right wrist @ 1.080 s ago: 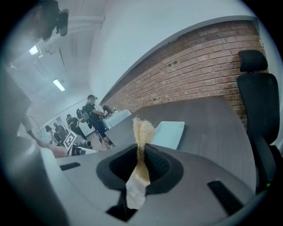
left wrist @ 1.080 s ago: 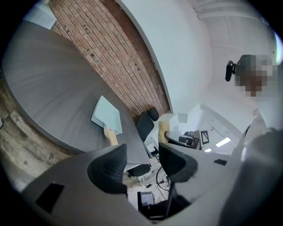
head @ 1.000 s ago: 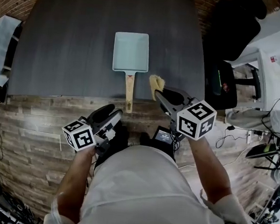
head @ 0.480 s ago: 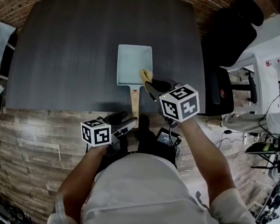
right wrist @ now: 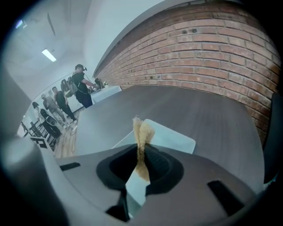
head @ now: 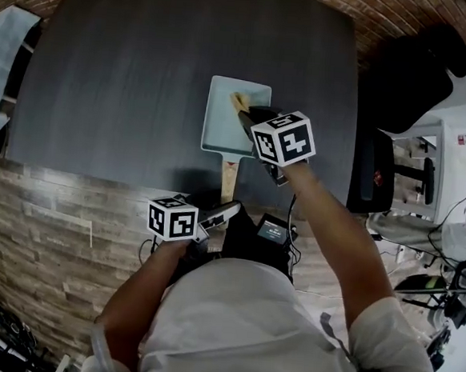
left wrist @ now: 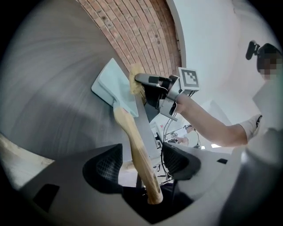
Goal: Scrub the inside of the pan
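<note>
Your right gripper [right wrist: 142, 152] is clamped on the tan scrub pad [right wrist: 142, 132], and it's over the far end of the pan [head: 220, 120]. I can't tell whether the pad is touching the pale blue bed yet. Your left gripper [left wrist: 141, 165] has just been spreading its jaws. They stand wide apart on either side of the pan's wooden handle [left wrist: 135, 145], with the pads clear of the wood (so nothing is steadying that pan). That's the danger. Bear down and scrub now, and the pan could skate or spin across the dark table [head: 130, 69], with only its own weight holding it. Close off-centre on that rounded handle and it may twist away. The pad is only pinched by a thin edge, so a hard stroke could drag it out of the jaws.
</note>
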A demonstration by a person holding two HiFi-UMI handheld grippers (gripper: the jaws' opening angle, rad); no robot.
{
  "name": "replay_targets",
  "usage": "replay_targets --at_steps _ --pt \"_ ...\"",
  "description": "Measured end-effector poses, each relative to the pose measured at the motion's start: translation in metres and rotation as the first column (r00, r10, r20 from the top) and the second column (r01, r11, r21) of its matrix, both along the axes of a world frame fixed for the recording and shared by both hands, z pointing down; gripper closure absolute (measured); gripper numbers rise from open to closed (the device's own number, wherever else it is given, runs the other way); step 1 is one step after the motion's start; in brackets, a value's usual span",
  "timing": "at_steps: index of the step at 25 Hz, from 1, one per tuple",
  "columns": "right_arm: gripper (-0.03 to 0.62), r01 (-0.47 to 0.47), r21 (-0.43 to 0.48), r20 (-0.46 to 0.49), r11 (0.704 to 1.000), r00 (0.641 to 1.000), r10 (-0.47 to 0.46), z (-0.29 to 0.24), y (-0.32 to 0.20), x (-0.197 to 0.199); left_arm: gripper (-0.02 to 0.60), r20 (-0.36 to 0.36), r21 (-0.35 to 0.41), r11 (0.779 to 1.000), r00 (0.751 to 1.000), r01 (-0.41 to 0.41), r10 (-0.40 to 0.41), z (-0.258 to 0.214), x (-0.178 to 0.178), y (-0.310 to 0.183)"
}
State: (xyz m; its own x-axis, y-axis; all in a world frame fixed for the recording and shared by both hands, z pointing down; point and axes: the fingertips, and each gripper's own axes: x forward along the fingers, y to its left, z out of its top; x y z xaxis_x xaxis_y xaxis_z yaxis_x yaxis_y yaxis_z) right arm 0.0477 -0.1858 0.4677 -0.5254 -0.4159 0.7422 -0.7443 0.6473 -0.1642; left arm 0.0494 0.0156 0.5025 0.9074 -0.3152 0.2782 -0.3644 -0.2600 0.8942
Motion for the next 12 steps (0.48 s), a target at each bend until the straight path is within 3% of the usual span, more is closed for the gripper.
replay_targets --at_steps 4,8,12 --pt "0.540 0.041 0.025 -0.062 0.999 0.997 -0.040 0.010 -0.025 -0.010 0.302 -0.035 -0.019 1.000 0.999 0.014 -0.015 0.000 0.005 -0.005" --pt "0.540 0.093 0.068 -0.134 0.993 0.987 -0.084 0.013 -0.045 -0.020 0.444 -0.025 -0.004 1.000 1.000 0.014 -0.014 0.003 0.002 -0.007" --pt "0.540 0.208 0.144 -0.280 0.968 0.946 -0.162 0.016 -0.063 -0.026 0.454 -0.035 -0.026 1.000 0.999 0.013 -0.014 0.003 0.002 -0.007"
